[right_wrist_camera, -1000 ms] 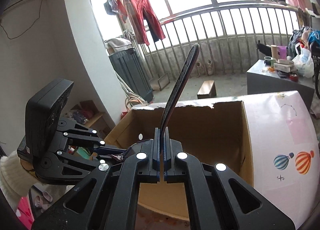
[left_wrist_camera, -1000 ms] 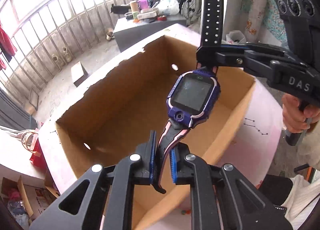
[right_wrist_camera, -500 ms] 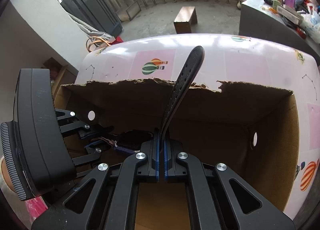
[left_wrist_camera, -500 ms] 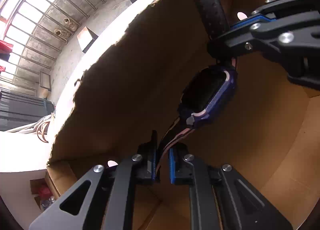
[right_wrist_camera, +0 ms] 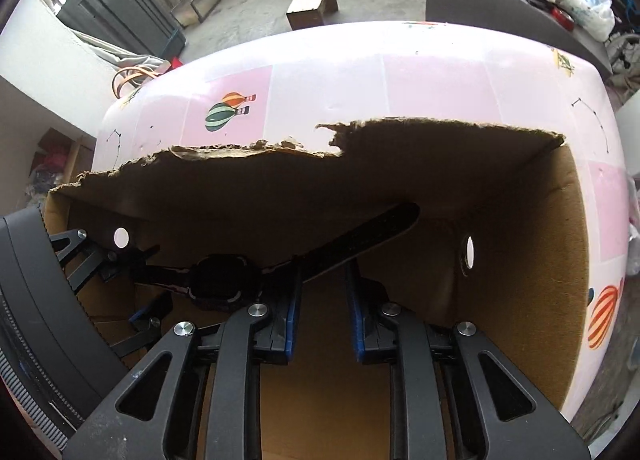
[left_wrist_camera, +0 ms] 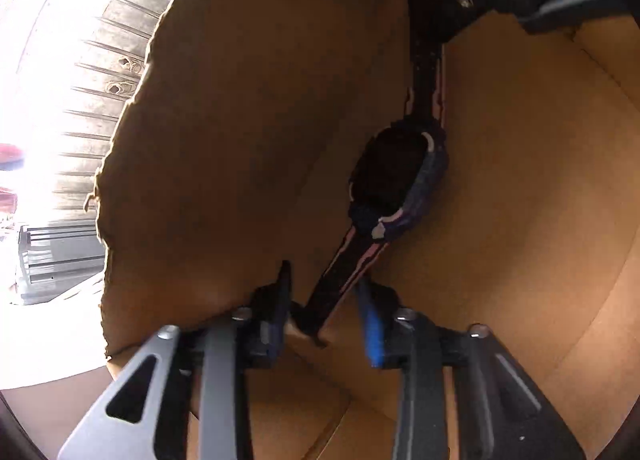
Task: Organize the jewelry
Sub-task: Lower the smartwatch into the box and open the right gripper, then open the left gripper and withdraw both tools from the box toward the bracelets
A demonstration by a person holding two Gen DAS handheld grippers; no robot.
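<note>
Pink table [right_wrist_camera: 420,72] carries an open cardboard box [right_wrist_camera: 532,260], rim torn. Both grippers point down into it. Left gripper [left_wrist_camera: 324,316] opening, jaws parted, strap end between pads. Right gripper [right_wrist_camera: 320,308] opening too, strap against its left pad. Smartwatch [left_wrist_camera: 396,180] stretched between them inside the box.

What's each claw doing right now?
Left claw: opening, watch strap between the pads, no longer pinched.
Right claw: opening, the other strap lies loose between its pads, inside the box.
</note>
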